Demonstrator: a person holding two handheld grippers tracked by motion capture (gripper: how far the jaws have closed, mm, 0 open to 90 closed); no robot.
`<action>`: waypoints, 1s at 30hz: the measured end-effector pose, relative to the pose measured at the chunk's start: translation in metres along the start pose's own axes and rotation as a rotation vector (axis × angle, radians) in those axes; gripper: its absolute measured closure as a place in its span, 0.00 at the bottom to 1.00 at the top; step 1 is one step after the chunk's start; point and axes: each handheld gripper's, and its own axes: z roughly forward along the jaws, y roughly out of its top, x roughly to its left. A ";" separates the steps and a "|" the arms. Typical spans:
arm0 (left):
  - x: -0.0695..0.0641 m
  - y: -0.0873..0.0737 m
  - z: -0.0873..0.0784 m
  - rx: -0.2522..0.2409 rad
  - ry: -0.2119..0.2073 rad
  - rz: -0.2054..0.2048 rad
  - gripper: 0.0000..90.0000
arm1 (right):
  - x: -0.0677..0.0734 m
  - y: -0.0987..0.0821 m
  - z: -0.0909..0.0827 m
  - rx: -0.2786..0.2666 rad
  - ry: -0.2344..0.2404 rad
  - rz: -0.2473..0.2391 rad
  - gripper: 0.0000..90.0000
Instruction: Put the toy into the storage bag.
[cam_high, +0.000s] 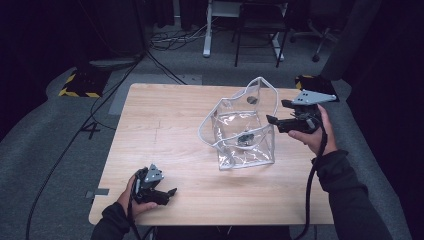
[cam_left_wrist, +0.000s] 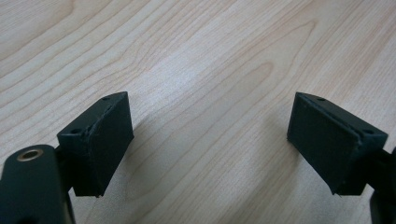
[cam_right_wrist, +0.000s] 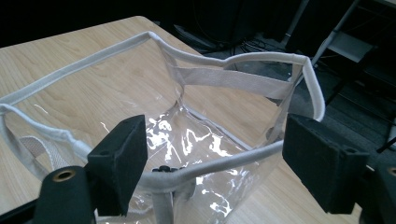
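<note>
Right gripper (cam_high: 274, 120) hovers with jaws apart at the white rim of the clear plastic bag (cam_high: 243, 131) standing mid-table, gripping nothing. Left gripper (cam_high: 168, 194) rests, jaws parted and empty, on the wooden table (cam_high: 165, 125), well apart from the bag.

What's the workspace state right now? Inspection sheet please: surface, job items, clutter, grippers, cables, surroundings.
Surface: light wooden table, bare apart from the job items.
Job's things: clear plastic bag with white trim stands open right of centre; a small dark object lies inside on its bottom.
Clutter: nothing seen.
Grippers: left gripper open, nothing between its pads, low over the table's near left edge. Right gripper open, jaws either side of the bag's near rim, not pressing it.
Cables: one trails from each gripper off the near edge; more run across the floor at left.
Surroundings: grey carpet, black-yellow floor plates, desk and chair legs behind, dark curtains.
</note>
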 end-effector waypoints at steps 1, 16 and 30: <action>0.000 0.000 0.000 0.000 0.000 0.000 0.16 | 0.000 0.000 0.000 0.000 0.000 0.000 0.26; 0.000 0.000 0.000 -0.002 0.003 -0.004 0.16 | -0.004 -0.011 -0.019 -0.036 0.000 0.018 0.26; 0.000 0.001 0.000 0.000 0.001 -0.003 0.16 | -0.005 -0.026 -0.025 -0.021 -0.017 -0.009 0.26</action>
